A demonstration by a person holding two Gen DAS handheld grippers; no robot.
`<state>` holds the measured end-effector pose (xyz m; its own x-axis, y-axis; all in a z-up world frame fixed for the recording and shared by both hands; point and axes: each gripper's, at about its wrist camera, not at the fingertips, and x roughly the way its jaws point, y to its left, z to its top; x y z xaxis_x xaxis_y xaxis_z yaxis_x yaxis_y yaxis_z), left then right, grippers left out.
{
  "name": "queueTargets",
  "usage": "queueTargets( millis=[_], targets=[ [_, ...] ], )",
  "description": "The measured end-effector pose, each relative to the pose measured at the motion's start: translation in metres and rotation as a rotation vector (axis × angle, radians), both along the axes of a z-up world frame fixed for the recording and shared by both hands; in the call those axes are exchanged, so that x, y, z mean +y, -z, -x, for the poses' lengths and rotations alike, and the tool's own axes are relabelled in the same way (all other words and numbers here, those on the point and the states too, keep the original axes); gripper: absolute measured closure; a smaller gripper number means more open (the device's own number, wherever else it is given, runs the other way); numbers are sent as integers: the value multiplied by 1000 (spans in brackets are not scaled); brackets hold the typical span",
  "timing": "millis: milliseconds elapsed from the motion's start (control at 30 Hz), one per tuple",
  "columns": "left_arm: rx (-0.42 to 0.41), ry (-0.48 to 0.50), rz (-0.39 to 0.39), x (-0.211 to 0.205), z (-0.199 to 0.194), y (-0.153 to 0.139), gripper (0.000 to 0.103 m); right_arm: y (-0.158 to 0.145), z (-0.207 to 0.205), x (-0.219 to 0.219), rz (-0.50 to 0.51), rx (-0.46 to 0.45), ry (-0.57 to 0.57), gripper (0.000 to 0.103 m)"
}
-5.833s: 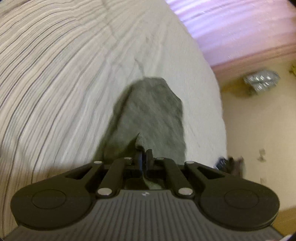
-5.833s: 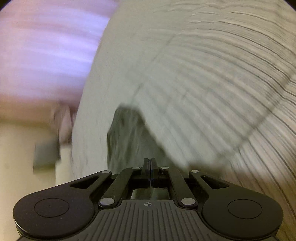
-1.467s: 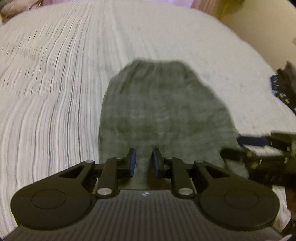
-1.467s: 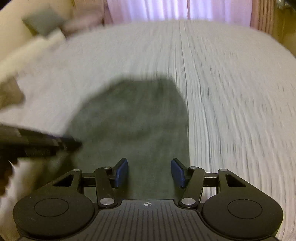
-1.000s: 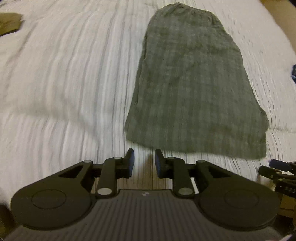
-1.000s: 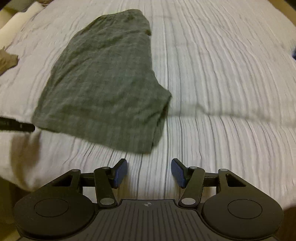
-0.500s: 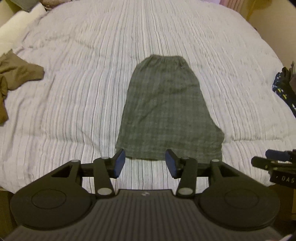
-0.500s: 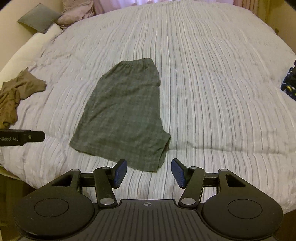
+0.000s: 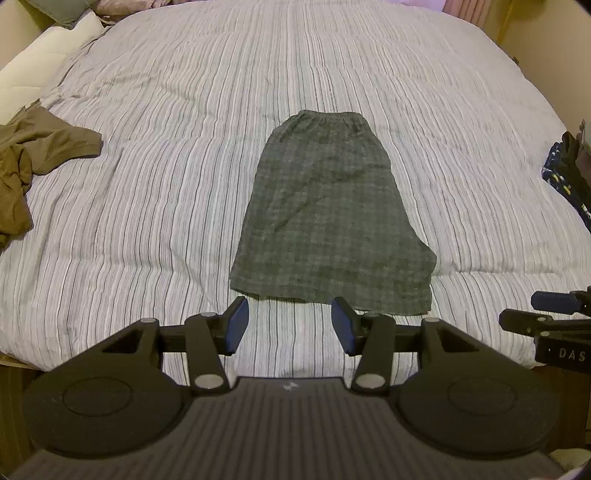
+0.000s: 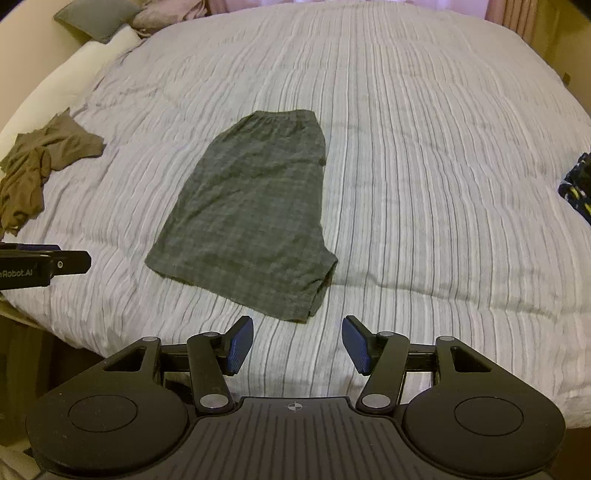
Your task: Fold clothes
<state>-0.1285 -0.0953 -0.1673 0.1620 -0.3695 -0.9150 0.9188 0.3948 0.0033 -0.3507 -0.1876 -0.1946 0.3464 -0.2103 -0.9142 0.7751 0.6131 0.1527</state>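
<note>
Grey checked shorts [image 9: 325,218] lie flat on the striped bed, folded in half lengthwise, waistband at the far end and leg hem toward me. They also show in the right wrist view [image 10: 255,214]. My left gripper [image 9: 290,325] is open and empty, just short of the hem. My right gripper [image 10: 297,345] is open and empty, just below the hem's right corner. Each gripper's tip shows at the edge of the other's view.
The striped duvet [image 9: 166,147] covers the whole bed. A crumpled brown garment [image 9: 33,155] lies at the left edge, also in the right wrist view [image 10: 40,158]. Dark patterned cloth [image 9: 565,173] lies at the right edge. Pillows [image 10: 92,14] sit at the far left corner.
Both grippers let go of the shorts, opened, and pulled back toward the foot of the bed. The shorts now lie flat. The left jaws widened in the last half second.
</note>
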Motion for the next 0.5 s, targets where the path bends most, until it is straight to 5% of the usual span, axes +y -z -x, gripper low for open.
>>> queueTargets(
  millis=[500],
  targets=[
    [4, 2, -5, 3, 3, -11, 57, -16, 0, 1, 8, 9, -1, 46]
  ],
)
